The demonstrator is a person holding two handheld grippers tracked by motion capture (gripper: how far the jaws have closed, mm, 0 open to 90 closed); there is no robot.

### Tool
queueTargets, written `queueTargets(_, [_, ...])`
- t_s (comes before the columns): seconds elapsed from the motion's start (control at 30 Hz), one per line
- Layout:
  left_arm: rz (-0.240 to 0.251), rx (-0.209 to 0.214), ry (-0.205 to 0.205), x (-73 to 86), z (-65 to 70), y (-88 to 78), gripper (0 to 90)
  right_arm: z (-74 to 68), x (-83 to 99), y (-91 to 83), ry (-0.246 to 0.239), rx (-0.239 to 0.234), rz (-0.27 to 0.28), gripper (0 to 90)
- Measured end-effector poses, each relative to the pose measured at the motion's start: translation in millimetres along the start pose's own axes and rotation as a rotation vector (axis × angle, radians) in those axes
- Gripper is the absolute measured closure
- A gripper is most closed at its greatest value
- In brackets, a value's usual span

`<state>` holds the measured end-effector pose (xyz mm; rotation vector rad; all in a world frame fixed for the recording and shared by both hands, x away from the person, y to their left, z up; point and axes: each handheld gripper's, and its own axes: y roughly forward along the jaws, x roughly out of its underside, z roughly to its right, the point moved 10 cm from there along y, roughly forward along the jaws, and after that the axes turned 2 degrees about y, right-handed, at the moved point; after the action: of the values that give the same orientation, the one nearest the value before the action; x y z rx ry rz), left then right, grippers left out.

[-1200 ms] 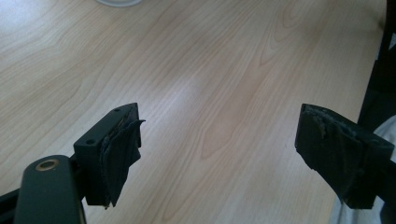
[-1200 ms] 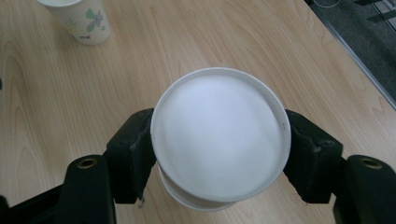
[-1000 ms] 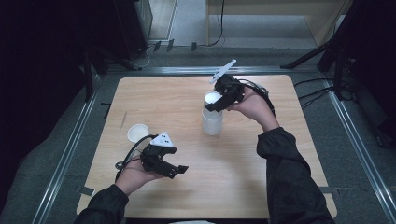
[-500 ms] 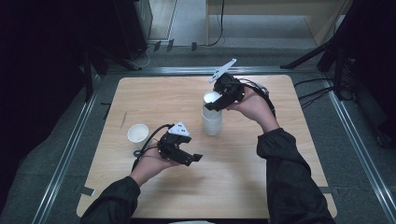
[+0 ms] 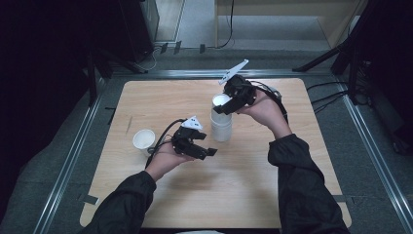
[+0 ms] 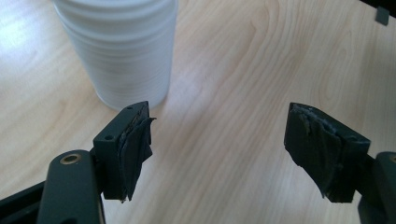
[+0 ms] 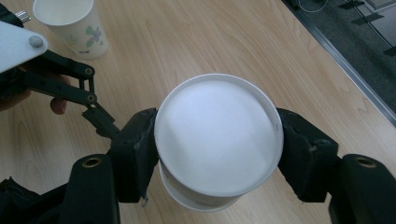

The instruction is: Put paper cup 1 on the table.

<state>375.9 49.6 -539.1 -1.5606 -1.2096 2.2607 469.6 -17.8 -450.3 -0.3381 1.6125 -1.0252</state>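
Top cup (image 7: 217, 135) clamped in our right gripper (image 5: 225, 106); left gripper (image 5: 208, 151), empty, jaws just closing, could topple the stack (image 5: 221, 127).

Lab: railed wooden table (image 5: 253, 195), floor cables (image 5: 331, 87)

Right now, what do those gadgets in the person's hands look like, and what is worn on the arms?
Each hand holds a black two-jaw tool. The left gripper has jointed black link bars, a pale grey three-cornered plate on top and a black cable looping from it. Its fingers carry worn, ragged black pads. The right gripper looks alike, with its plate and cable. Both arms wear dark long sleeves.
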Motion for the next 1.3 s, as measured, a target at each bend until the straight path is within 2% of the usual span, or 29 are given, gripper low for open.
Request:
queueTargets(0.2, [0.019, -0.005, -0.002, -14.5, -7.0, 4.3, 23.2, 1.0, 1.0, 1.8, 0.016, -0.005, 0.001, 35.1])
queueTargets(0.57, [0.046, 0.009, -0.015, -34.0, -9.6, 13.2, 23.2, 0.6, 1.5, 0.9, 0.03, -0.01, 0.002, 35.3])
queueTargets(0.7, [0.039, 0.002, -0.012, -33.6, -11.2, 16.1, 23.2, 0.8, 1.9, 0.4, 0.047, -0.013, 0.0, 35.5])
queueTargets(1.3, [0.015, -0.006, 0.004, -33.3, -12.2, 19.8, 23.2, 1.0, 4.4, 0.9, 0.05, 0.0, -0.029, 36.0])
